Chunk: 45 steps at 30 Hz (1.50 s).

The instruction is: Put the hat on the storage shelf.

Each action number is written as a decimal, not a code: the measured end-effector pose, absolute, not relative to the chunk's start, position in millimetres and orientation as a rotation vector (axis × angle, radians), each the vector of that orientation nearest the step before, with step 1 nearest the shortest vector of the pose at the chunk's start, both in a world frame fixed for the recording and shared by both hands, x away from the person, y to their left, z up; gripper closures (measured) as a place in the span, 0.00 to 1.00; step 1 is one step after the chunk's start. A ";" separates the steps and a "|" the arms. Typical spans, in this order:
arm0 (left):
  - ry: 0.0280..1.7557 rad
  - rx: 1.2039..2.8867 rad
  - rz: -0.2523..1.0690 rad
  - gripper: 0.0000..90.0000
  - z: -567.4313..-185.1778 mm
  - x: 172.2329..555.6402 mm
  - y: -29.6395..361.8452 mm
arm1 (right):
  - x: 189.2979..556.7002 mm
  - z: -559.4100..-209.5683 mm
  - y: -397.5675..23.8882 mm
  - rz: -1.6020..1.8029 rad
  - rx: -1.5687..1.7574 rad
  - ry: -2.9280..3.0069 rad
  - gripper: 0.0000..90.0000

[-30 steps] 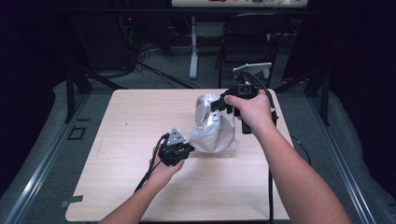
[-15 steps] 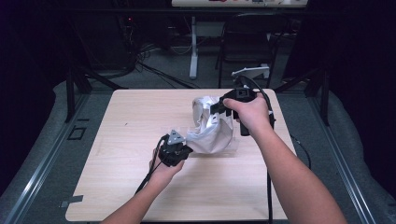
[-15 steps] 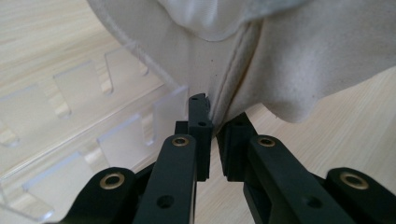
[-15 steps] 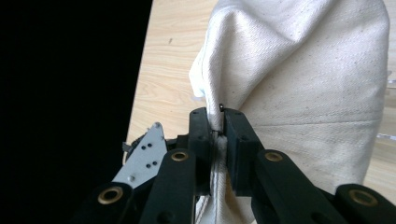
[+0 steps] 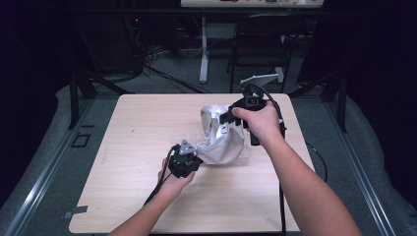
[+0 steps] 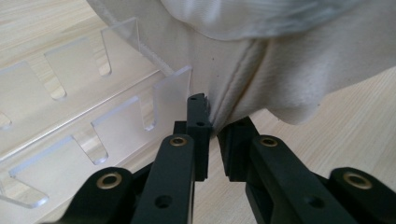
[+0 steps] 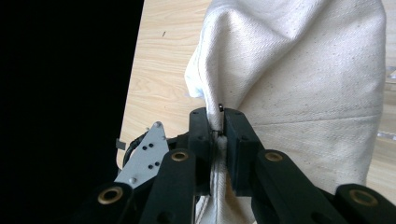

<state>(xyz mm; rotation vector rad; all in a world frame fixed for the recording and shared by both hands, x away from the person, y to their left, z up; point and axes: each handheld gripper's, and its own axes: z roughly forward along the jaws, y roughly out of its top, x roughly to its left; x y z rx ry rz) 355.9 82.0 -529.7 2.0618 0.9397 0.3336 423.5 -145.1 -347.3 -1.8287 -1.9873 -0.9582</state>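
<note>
A white cloth bag (image 5: 223,142) stands bunched up at the middle of the wooden table (image 5: 133,162). My right gripper (image 5: 227,119) holds its upper edge from the right, and its jaws (image 7: 219,116) are shut on a fold of the cloth (image 7: 299,70). My left gripper (image 5: 196,152) is at the bag's lower left corner, with its jaws (image 6: 212,123) shut on a seam of the cloth (image 6: 289,79). Those jaws have just eased a touch, with the seam still pinched between them. A clear acrylic rack (image 6: 70,116) lies under the bag, to the left of the left jaws.
The left gripper's grey plate (image 7: 142,156) appears low in the right gripper view. Behind the table stand a black chair (image 5: 260,49) and a white desk leg (image 5: 203,54), with cables on the floor. Bare table lies to the left and in front.
The cloth has shifted slightly in shape between the two grippers. Both hands stay almost where they were.
</note>
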 end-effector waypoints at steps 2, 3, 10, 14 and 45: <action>0.932 2.053 0.318 0.89 -529.6 355.0 83.3 | 423.3 -347.5 -145.2 -0.964 -1.839 -1.963 0.91; 0.927 2.046 0.312 0.86 -529.2 354.0 84.1 | 423.6 -347.8 -146.3 -0.962 -1.831 -1.976 0.91; 0.921 2.000 0.303 0.72 -523.4 340.5 89.6 | 423.0 -347.9 -148.0 -0.956 -1.843 -1.950 0.91; 0.918 1.980 0.299 0.67 -519.3 330.0 98.5 | 422.5 -347.8 -149.7 -0.948 -1.842 -1.956 0.91; 0.992 1.932 0.309 0.58 -510.6 330.7 152.6 | 407.9 -338.5 -160.9 -0.999 -1.827 -2.006 0.82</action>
